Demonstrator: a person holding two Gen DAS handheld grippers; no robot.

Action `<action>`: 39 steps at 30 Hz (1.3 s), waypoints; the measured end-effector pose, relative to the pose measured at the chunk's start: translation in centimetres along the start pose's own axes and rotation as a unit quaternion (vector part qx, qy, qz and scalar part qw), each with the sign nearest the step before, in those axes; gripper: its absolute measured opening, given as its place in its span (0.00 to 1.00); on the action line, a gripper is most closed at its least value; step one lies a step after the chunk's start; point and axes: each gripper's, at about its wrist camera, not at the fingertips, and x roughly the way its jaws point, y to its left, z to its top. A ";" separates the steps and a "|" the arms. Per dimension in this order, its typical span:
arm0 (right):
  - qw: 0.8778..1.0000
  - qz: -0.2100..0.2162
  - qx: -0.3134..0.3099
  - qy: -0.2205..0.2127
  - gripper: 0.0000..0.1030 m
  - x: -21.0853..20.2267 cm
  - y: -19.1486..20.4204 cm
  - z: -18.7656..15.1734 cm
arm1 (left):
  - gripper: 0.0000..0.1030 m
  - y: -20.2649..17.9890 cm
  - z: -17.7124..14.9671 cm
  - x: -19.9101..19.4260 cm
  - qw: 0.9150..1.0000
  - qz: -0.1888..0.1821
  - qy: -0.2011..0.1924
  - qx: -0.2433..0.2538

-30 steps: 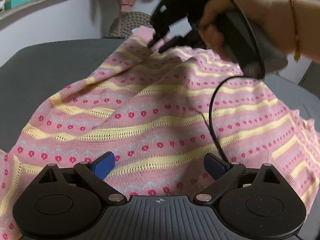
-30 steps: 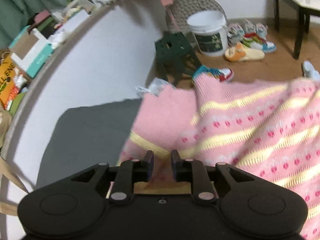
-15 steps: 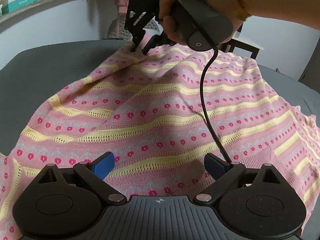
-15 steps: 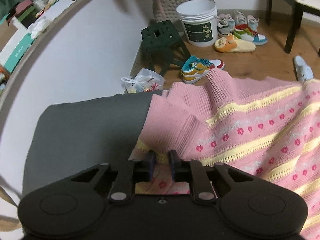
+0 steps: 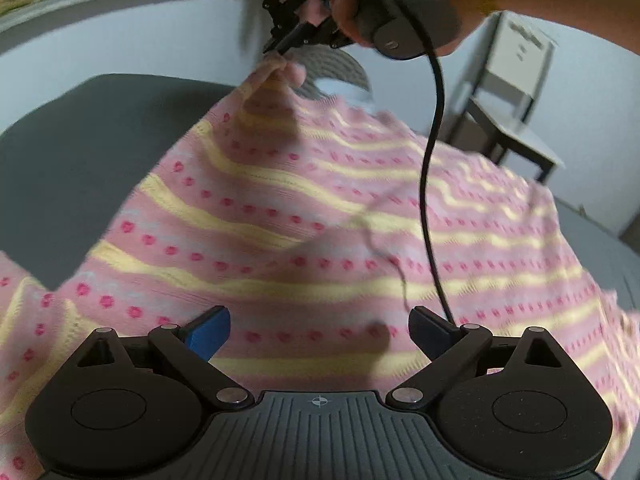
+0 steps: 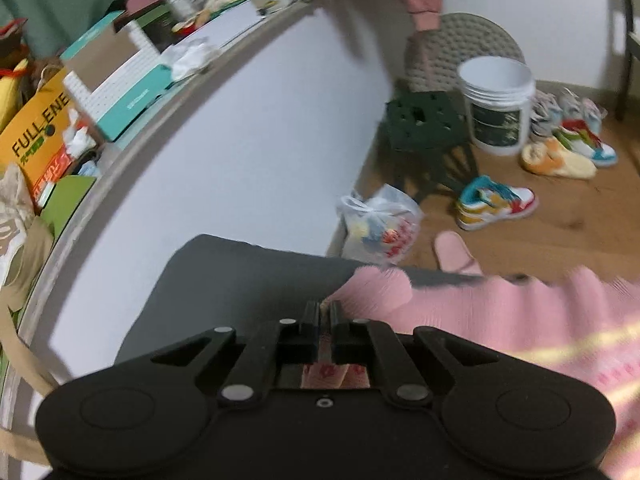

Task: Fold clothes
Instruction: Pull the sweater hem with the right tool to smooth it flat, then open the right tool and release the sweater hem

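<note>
The sweater (image 5: pixel 320 216) is showing pink knit crossed by pale yellow stripes and rows of red dots, with a plain pink ribbed edge. The bench (image 5: pixel 88 136) beneath is showing dark grey. The left claw (image 5: pixel 320 334) is wearing blue pads on black arms; the right claw (image 6: pixel 325 322) is showing all black. On the brown floor (image 6: pixel 560 232), a white bucket (image 6: pixel 498 106) is carrying a dark green label, beside a dark green stool (image 6: pixel 424 120).

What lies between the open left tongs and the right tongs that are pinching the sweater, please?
In the left wrist view, only the pink striped sweater spans from the left tongs to the right tongs, with the right tool's black cable hanging over it.
</note>
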 end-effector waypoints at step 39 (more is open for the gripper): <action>0.981 -0.168 0.097 -0.017 0.43 -17.0 -36.4 -0.6 | 0.94 -2.2 -0.2 -1.0 0.994 -0.098 -0.047 0.026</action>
